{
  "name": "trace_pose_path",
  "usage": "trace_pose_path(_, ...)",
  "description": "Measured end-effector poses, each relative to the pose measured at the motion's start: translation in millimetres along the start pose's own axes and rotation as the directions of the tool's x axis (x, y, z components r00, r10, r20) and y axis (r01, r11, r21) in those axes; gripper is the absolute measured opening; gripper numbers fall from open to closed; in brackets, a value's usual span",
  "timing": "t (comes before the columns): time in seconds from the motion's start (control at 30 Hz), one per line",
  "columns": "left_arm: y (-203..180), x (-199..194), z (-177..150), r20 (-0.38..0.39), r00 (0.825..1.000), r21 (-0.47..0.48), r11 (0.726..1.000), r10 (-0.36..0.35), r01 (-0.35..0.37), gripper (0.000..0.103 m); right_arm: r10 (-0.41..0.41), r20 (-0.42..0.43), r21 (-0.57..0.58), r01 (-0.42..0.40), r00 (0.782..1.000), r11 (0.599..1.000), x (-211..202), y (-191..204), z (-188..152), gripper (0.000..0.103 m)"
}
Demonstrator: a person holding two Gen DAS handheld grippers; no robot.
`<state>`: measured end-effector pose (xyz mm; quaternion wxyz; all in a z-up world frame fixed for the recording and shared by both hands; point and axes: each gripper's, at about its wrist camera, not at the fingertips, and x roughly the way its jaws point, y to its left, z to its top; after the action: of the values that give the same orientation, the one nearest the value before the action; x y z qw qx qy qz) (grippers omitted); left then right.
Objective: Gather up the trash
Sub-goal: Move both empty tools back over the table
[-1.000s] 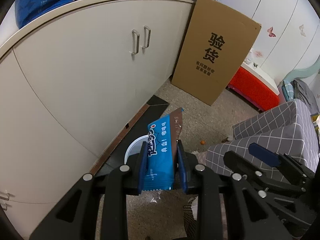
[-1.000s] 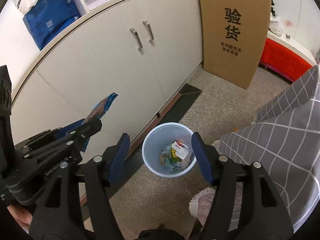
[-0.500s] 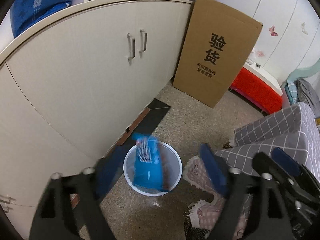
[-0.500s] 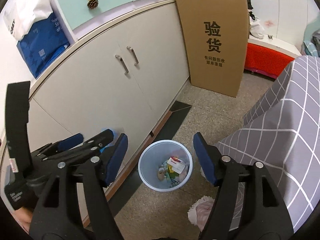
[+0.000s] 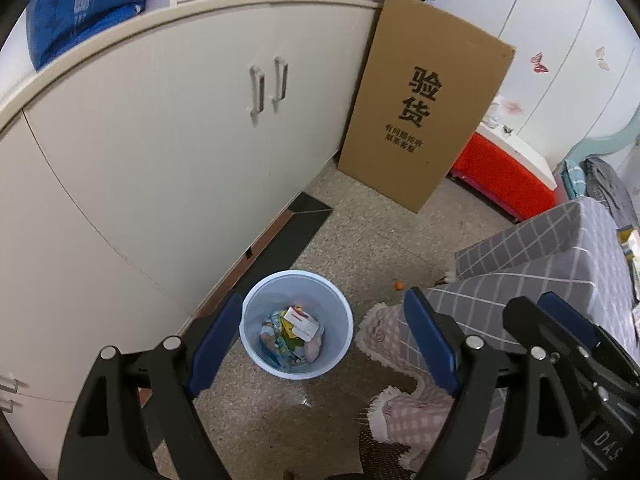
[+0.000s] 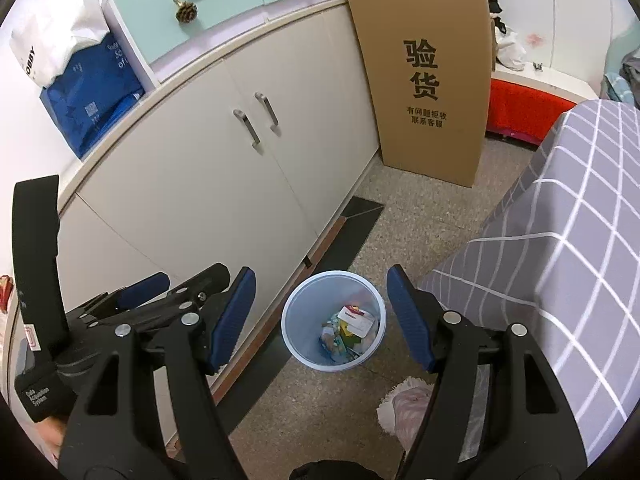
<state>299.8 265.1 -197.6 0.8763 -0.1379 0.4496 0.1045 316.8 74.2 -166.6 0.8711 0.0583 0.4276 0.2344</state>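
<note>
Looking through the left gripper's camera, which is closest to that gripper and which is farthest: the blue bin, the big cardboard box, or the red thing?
1. Blue bin, on the floor just beyond the open left gripper.
2. Cardboard box, farther back, leaning at the end of the white cabinet.
3. Red thing, behind the box to the right.

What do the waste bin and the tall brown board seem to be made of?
Waste bin: probably thin plastic, pale blue, smooth, slightly translucent wall with a rolled rim. Tall brown board: cardboard, matte brown with printed black characters and a slightly worn top edge.
</note>
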Motion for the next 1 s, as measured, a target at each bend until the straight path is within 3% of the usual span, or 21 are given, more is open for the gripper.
trace_pose_path(0.3, -34.2, -46.3, -5.2, 0.066, 0.997, 0.024, 0.999, -0.036, 0.034, 0.081, 0.0, 0.071, 0.035, -0.002, 0.997, 0.999, -54.2, -20.9, -1.5, 0.069)
trace_pose_path(0.47, -71.8, -77.2, -11.6, 0.108, 0.992, 0.07, 0.996, -0.07, 0.063, 0.081, -0.015, 0.128, 0.065, 0.007, 0.992, 0.998, -92.1, -44.6, -4.8, 0.07)
trace_pose_path(0.8, -198.1, -105.7, -46.6, 0.126, 0.981, 0.254, 0.961, -0.146, 0.111, 0.084, -0.126, 0.235, 0.19, 0.081, 0.964, 0.978, -182.8, -146.6, -27.2, 0.072)
trace_pose_path(1.0, -291.7, -106.2, -78.3, 0.097, 0.974, 0.402, 0.903, -0.203, 0.148, 0.084, -0.226, 0.268, 0.303, 0.141, 0.937, 0.942, -228.1, -223.1, -46.2, 0.073)
